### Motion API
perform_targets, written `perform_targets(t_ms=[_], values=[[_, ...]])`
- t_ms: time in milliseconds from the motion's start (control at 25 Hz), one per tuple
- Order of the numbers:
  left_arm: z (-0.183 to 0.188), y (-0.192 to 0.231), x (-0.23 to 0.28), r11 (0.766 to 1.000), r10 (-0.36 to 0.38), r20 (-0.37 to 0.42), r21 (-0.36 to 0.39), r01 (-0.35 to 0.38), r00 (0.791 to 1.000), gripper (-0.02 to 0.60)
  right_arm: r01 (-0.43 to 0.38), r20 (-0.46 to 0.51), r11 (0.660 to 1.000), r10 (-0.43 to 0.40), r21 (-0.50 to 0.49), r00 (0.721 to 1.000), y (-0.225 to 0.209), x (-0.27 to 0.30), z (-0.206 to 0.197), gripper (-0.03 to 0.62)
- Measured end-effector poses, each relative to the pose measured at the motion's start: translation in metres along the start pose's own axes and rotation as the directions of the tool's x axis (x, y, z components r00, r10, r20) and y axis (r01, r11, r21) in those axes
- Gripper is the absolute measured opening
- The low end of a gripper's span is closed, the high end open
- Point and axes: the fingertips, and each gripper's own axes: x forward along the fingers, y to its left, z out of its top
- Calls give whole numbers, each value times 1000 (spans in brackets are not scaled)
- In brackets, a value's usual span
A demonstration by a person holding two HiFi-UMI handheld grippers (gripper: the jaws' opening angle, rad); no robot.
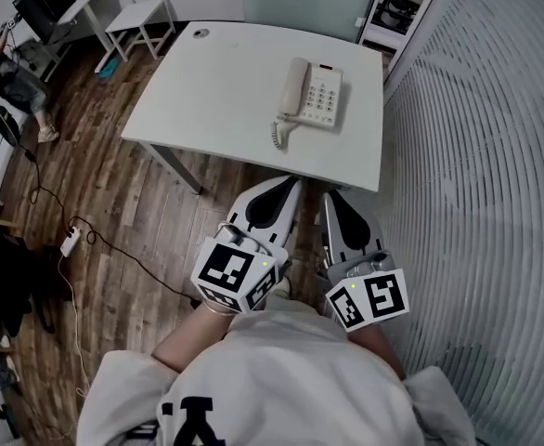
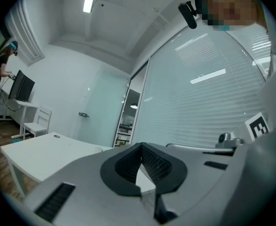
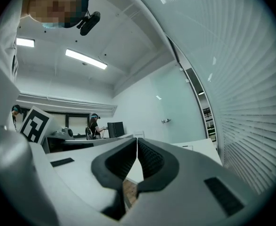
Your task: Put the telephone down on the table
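**A:** What's nearest?
**B:** The person's white top (image 1: 281, 379), at the bottom of the head view. Both tongs are held out level ahead of it. The left tongs (image 1: 287, 186) and the right tongs (image 1: 331, 199) lie side by side.

**A:** Clenched or released?
**B:** Clenched, both. In each gripper view the dark pads (image 2: 156, 163) meet at the tip, and nothing is between them.

**A:** Where do they stand against the bench?
**B:** Their tips are just short of the near edge of the white bench (image 1: 226, 91), over the wooden floor (image 1: 114, 203). They touch nothing.

**A:** And the telephone?
**B:** The telephone (image 1: 312, 94) lies flat on the bench, in its right half. Its handset (image 1: 295, 86) rests in the cradle on the left side, with the keypad to the right. The coiled cord (image 1: 278, 134) curls toward the near edge. It is well apart from both tongs.

**A:** Anything farther off?
**B:** A small round cap (image 1: 200, 33) sits at the bench's far left corner. Beyond the bench stands a white chair (image 1: 142, 12), with a monitor (image 1: 42, 7) at the far left. A slatted blind (image 1: 476, 156) runs along the right side.
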Motion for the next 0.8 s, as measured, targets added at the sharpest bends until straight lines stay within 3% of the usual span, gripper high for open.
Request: perform_targets(t_ms=[200,800], values=[[-3,1,-42,1000,8,-7,-15,-8,1000,5,-12,-9,1000,12,-8,1000,42,-18,-7,29],[-8,-34,-142,997,-75,-1,11,75,997,5,52,37,999,-52,1,998,127,-82,-14,29]])
